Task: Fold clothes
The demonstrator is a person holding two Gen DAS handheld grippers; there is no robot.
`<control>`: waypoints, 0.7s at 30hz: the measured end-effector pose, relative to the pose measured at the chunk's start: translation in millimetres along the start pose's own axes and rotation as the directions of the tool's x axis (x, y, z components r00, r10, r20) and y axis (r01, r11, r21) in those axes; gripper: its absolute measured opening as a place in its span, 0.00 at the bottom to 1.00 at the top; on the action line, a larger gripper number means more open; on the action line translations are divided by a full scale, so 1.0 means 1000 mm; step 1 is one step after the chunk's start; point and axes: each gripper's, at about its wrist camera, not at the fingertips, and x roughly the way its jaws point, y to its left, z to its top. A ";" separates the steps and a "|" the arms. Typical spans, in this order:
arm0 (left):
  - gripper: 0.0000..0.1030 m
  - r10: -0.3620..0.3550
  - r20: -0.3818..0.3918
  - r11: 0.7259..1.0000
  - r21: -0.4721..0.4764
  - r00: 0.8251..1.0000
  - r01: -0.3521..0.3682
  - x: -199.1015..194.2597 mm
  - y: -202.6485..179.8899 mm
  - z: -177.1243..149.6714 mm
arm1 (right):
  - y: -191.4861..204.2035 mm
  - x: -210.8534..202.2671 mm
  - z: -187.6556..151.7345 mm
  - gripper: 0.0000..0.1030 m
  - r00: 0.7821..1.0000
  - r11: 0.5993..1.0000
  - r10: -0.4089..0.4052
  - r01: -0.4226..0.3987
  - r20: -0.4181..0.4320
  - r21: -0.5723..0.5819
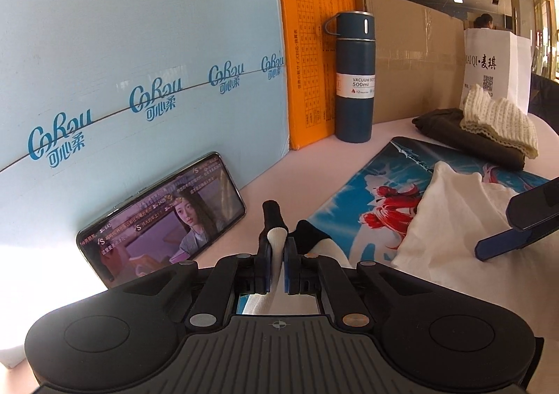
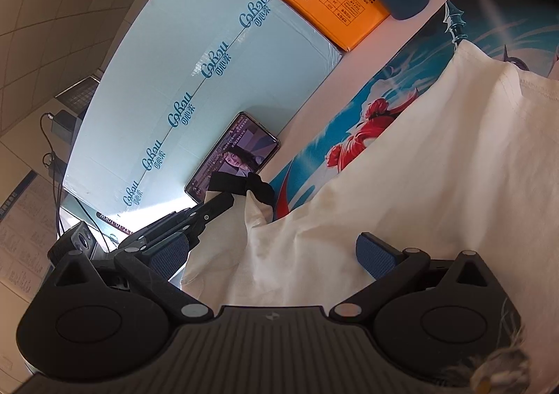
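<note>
A white garment (image 1: 450, 219) lies crumpled on a blue printed mat (image 1: 380, 184); it also fills the right wrist view (image 2: 419, 163). My left gripper (image 1: 277, 247) is shut on a white edge of that garment, with a black trim part (image 1: 309, 233) beside the fingers. In the right wrist view the left gripper (image 2: 223, 202) holds the cloth's corner near the phone. My right gripper (image 2: 272, 254) is open, its blue pads (image 2: 377, 256) wide apart over the white cloth, not gripping it. It shows as a blue finger (image 1: 506, 240) in the left wrist view.
A phone (image 1: 164, 216) playing video leans on a light blue box (image 1: 139, 62). An orange box (image 1: 314, 55), a dark blue vacuum bottle (image 1: 354, 76) and cardboard stand behind. A folded dark garment (image 1: 468, 135) with a cream knit piece (image 1: 499, 121) lies far right, by a white paper bag (image 1: 496, 65).
</note>
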 end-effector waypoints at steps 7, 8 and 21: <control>0.06 0.025 -0.039 0.999 0.035 0.999 -0.023 0.007 -0.004 -0.004 | -0.002 -0.001 0.001 1.00 1.000 1.000 0.004 -0.004 0.007 0.008; 0.06 0.028 -0.051 0.999 0.028 0.998 -0.027 0.009 -0.002 -0.005 | -0.002 -0.001 0.001 1.00 1.000 1.000 0.004 -0.004 0.007 0.008; 0.64 0.043 -0.147 0.990 -0.123 0.988 -0.061 0.026 0.031 -0.016 | -0.002 -0.002 0.002 1.00 1.000 1.000 -0.004 0.004 0.014 0.006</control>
